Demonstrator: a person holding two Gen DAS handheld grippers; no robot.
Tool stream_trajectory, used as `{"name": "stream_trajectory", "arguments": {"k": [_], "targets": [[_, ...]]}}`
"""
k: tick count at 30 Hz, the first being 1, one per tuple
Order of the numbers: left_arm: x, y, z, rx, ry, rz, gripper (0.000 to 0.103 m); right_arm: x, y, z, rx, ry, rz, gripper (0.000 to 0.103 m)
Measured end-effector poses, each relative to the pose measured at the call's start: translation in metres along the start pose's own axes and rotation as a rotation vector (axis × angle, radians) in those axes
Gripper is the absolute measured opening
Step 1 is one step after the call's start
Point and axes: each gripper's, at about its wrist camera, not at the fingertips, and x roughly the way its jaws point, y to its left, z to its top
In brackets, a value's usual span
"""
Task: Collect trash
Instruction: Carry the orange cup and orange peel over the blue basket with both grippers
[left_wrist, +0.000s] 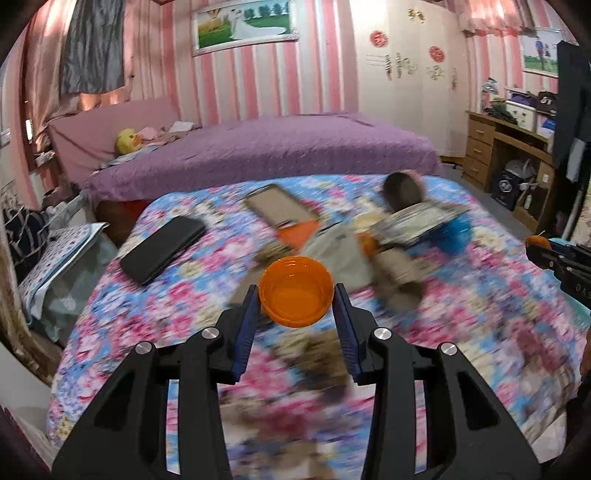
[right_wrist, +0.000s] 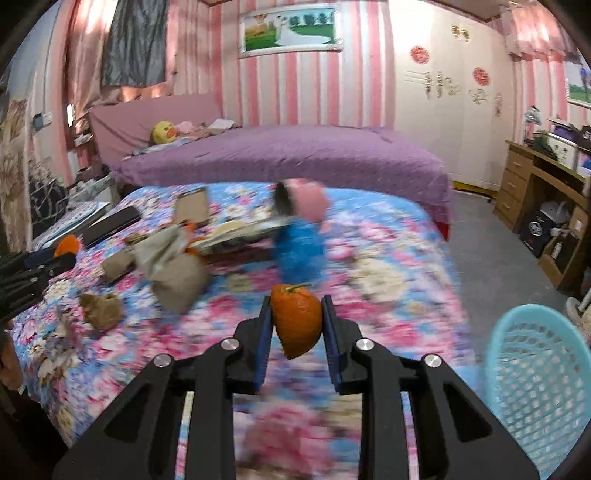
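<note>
Floral quilted bed (left_wrist: 147, 314); left gripper (left_wrist: 295, 306) clamping round orange plastic lid (left_wrist: 295, 295); right gripper (right_wrist: 295, 317) clamping dimpled orange peel (right_wrist: 297, 317).

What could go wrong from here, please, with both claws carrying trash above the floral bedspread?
1. The right claw pinches the orange peel near its tips; it might slip before reaching the blue basket.
2. The left claw grips the orange lid only by its rim, so it may pop out.
3. Both views are motion-blurred; fast swings could miss the basket.
</note>
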Motion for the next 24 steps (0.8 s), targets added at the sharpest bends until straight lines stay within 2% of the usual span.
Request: {"name": "stream_trajectory", "arguments": {"k": [4, 8, 14, 18, 24], "targets": [[0.004, -0.049, 0.019, -0.018, -0.012, -0.075, 0.039, -0.014, -0.05, -0.002, 0.01, 0.004, -0.077, 0.026], [0.008, -0.102, 0.026, 0.009, -0.02, -0.138, 0.039, -0.026, -0.108, -0.013, 0.066, 0.012, -0.147, 0.026], [0.016, -0.186, 0.023, 0.079, -0.006, -0.23, 0.039, -0.038, -0.171, -0.029, 0.128, 0.024, -0.216, 0.026], [0.019, -0.229, 0.021, 0.111, 0.001, -0.279, 0.039, -0.044, -0.206, -0.04, 0.142, 0.038, -0.269, 0.026], [0.028, -0.294, 0.017, 0.162, 0.013, -0.343, 0.039, -0.064, -0.259, -0.061, 0.267, 0.023, -0.336, 0.026]]}}
